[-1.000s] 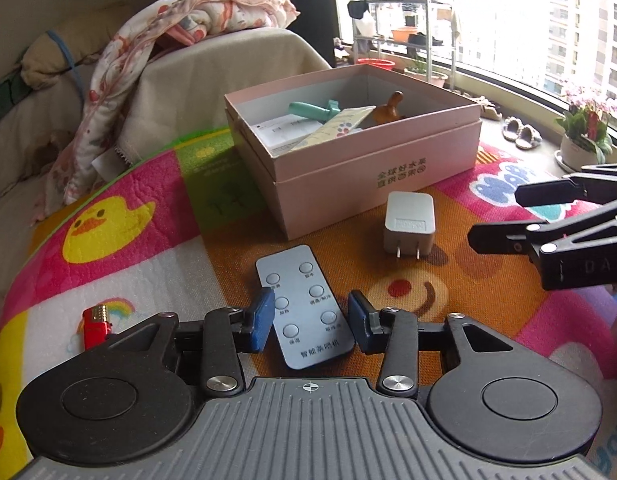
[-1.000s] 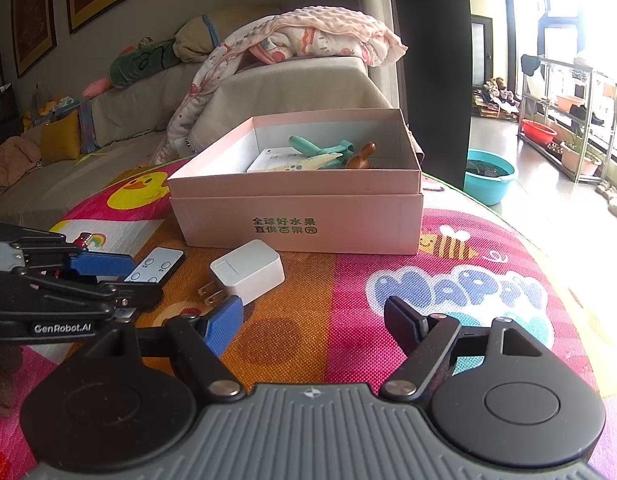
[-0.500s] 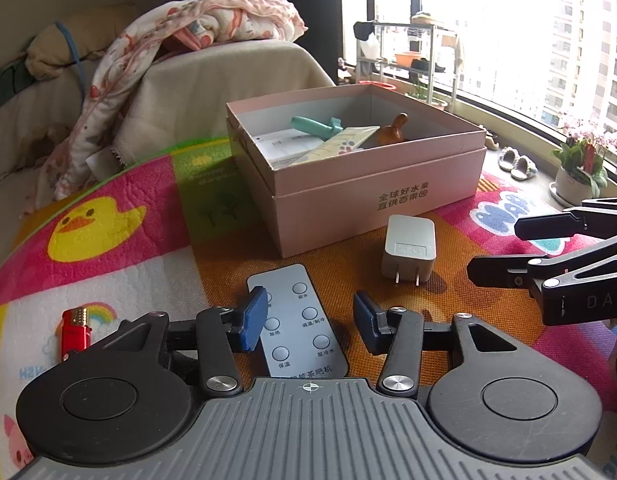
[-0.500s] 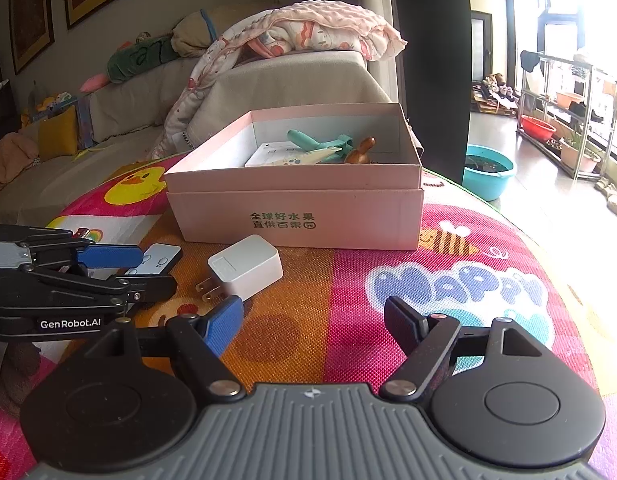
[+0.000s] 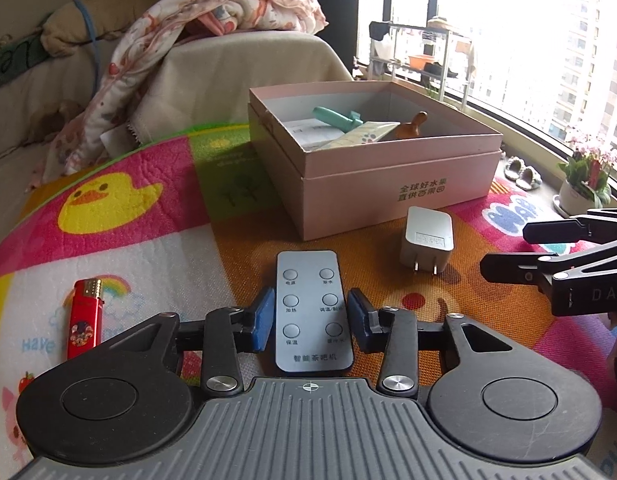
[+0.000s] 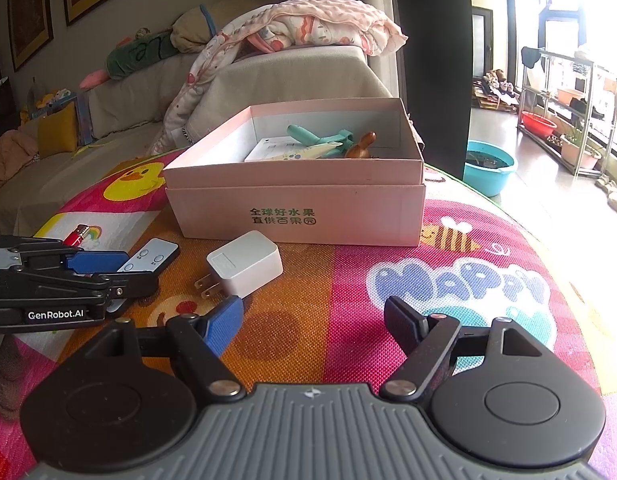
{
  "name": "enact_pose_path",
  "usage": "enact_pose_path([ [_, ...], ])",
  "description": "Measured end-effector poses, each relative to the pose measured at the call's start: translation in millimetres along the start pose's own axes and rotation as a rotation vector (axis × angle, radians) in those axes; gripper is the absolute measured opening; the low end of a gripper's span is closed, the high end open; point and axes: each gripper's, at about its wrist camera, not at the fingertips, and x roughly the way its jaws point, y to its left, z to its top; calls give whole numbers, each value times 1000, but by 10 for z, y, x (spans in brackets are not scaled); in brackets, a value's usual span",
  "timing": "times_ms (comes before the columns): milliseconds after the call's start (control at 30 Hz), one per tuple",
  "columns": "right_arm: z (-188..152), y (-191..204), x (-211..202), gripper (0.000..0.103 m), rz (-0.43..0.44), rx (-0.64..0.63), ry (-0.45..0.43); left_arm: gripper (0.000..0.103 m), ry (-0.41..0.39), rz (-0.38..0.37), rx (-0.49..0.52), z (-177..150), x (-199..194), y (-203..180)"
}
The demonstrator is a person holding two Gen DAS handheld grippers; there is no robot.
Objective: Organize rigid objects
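Note:
A grey remote control (image 5: pixel 313 312) lies flat on the play mat, its near end between the blue pads of my left gripper (image 5: pixel 311 322), which is open around it with small gaps on both sides. It shows in the right wrist view too (image 6: pixel 150 256). A white plug adapter (image 5: pixel 427 239) lies to its right, just ahead of my right gripper (image 6: pixel 313 320), which is open and empty. A red lighter (image 5: pixel 84 319) lies on the mat at the left. The open pink box (image 5: pixel 392 184) behind holds a teal tool, a wooden piece and papers.
The colourful play mat (image 6: pixel 448 280) covers the surface. A sofa with a pink blanket (image 6: pixel 308 28) stands behind the box. A teal basin (image 6: pixel 488 166) and a shelf stand on the floor at the right. A flower pot (image 5: pixel 580 196) sits by the window.
My left gripper has slid forward so its pads now flank the remote's near end. The right gripper has barely moved.

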Motion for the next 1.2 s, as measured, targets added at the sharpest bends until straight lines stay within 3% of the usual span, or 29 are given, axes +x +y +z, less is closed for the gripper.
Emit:
enact_pose_path([
  [133,13,18,23,78,-3,-7,16,43,1,-62,18,-157,-194,-106],
  [267,53,119,22,78,22,-42,21,44,-13,-61,61,-370,-408,-218],
  [567,276,502,298,77,82,-82,75,44,-13,-88,23,-439,-475,-154],
  [700,310,575,431,47,69,-104,88,44,-19,-103,5,-442,-485,-122],
  [767,313,565,421,38,63,-113,84,44,-22,-113,0,-444,-489,-109],
  [1067,92,342,91,32,68,-202,88,43,-22,-148,21,-434,-476,-214],
  [1200,49,201,15,39,-25,-215,59,44,-20,-149,20,-431,-462,-243],
])
